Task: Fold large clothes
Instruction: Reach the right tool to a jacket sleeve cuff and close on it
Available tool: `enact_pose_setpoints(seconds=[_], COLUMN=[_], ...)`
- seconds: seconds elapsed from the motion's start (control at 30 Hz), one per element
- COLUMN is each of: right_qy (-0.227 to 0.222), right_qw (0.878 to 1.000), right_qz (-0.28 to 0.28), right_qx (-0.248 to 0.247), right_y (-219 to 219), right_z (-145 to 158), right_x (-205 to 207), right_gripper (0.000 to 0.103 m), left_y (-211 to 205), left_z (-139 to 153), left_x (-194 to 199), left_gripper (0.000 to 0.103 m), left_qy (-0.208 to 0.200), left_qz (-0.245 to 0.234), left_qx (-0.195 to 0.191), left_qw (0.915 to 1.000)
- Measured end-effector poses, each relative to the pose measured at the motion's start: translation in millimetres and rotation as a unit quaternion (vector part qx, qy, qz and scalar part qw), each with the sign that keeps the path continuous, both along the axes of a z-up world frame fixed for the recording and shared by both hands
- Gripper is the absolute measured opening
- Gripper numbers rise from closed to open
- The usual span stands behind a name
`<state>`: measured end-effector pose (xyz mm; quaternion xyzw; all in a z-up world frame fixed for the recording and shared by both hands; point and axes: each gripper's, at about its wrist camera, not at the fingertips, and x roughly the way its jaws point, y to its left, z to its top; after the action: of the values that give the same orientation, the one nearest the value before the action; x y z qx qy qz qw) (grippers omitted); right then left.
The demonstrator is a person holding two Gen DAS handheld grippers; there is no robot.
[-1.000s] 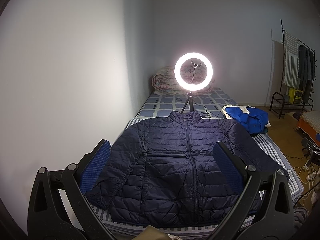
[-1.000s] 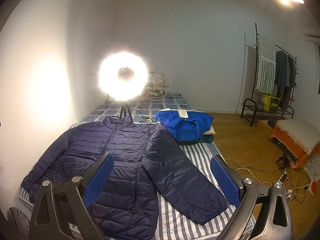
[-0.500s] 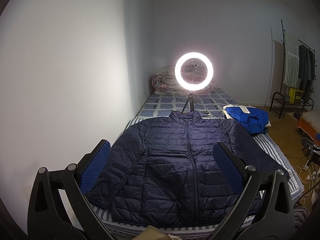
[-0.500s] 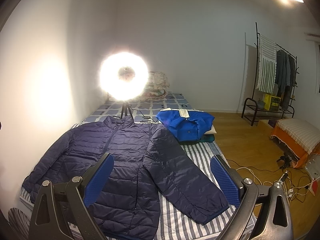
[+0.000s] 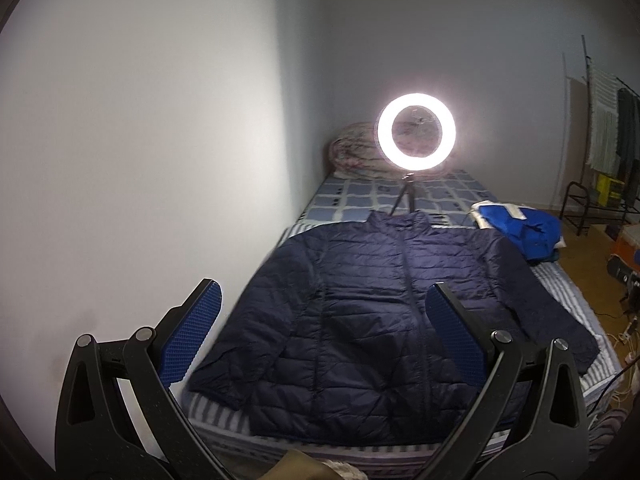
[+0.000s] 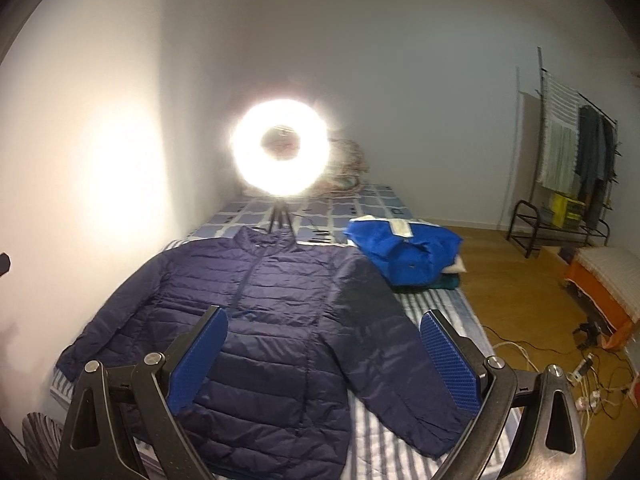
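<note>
Navy quilted fabric fills the middle of both views: the puffer jacket [image 5: 400, 320] lies flat on the bed [image 5: 560, 280], front up, zipped, collar pointing to 12 o'clock and hem to 6 o'clock. Both sleeves are spread out and angled down, one toward 8 o'clock, the other toward 4 o'clock, its cuff close to the bed's edge.

The left gripper [image 5: 322, 332] hangs above the near end of the jacket, its blue pads spread wide with nothing between them. The right gripper [image 6: 322, 356] is the same story, fingers wide apart and empty, hovering over the jacket's lower front and the 4 o'clock sleeve. Neither touches the fabric.

Beyond the collar, at 12 o'clock, a ring light [image 5: 416, 137] glows on its small tripod, standing on the checked sheet. A rolled quilt [image 5: 352, 148] sits behind it against the wall. At 2 o'clock from the jacket, a bright blue garment [image 6: 404, 252] rests on a small pile, just beside the jacket's shoulder. Far off at 3 o'clock a clothes rack [image 6: 576, 176] stands on the wooden floor, cables [image 6: 592, 380] strewn nearer in.
</note>
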<state>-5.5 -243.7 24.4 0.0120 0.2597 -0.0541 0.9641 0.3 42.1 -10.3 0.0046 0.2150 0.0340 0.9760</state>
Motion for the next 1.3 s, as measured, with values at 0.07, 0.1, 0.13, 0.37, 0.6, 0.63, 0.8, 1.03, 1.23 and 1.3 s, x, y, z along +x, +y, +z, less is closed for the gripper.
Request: enact_pose_setpoints(seconds=[0.07, 0.1, 0.13, 0.37, 0.6, 0.63, 0.8, 1.03, 1.23, 1.3], right_qy=[-0.002, -0.003, -0.005, -0.030, 0.020, 0.026, 0.063, 0.130, 0.183, 0.195], right_qw=[1.000, 1.000, 0.999, 0.989, 0.954, 0.945, 0.897, 0.838, 0.794, 0.776], right_qz=[0.017, 0.029, 0.042, 0.144, 0.297, 0.325, 0.438, 0.529, 0.577, 0.594], right_qx=[0.000, 0.001, 0.002, 0.003, 0.023, 0.027, 0.015, -0.014, -0.058, -0.077], right_y=[10.5, 16.4, 22.9, 80.5, 165.0, 179.6, 251.1, 345.1, 420.5, 441.8], right_z=[-1.0, -1.7, -2.2, -8.6, -32.5, -37.1, -66.2, -121.9, -184.1, -199.8], right_x=[9.7, 14.3, 18.9, 52.3, 100.2, 104.5, 115.4, 128.9, 135.5, 132.7], right_gripper=[0.098, 0.098, 0.098, 0.098, 0.079, 0.077, 0.063, 0.058, 0.055, 0.053], left_y=[13.1, 20.5, 26.3, 65.8, 99.8, 103.0, 117.0, 133.7, 139.5, 141.5], left_z=[-6.6, -9.3, -12.4, -35.8, -62.7, -65.7, -76.5, -88.9, -95.5, -97.8], left_x=[-3.5, -6.1, -8.5, -34.6, -63.1, -66.9, -83.0, -101.6, -109.8, -110.2], left_gripper=[0.103, 0.103, 0.103, 0.103, 0.103, 0.103, 0.098, 0.094, 0.094, 0.093], left_qy=[0.006, 0.008, 0.009, 0.030, 0.057, 0.060, 0.072, 0.092, 0.104, 0.107], left_qz=[0.013, 0.019, 0.026, 0.063, 0.090, 0.095, 0.111, 0.144, 0.162, 0.168], left_qx=[-0.002, -0.001, 0.002, 0.011, -0.025, -0.027, -0.043, -0.071, -0.070, -0.073], left_qw=[0.9999, 0.9998, 0.9996, 0.9975, 0.9940, 0.9933, 0.9902, 0.9828, 0.9788, 0.9773])
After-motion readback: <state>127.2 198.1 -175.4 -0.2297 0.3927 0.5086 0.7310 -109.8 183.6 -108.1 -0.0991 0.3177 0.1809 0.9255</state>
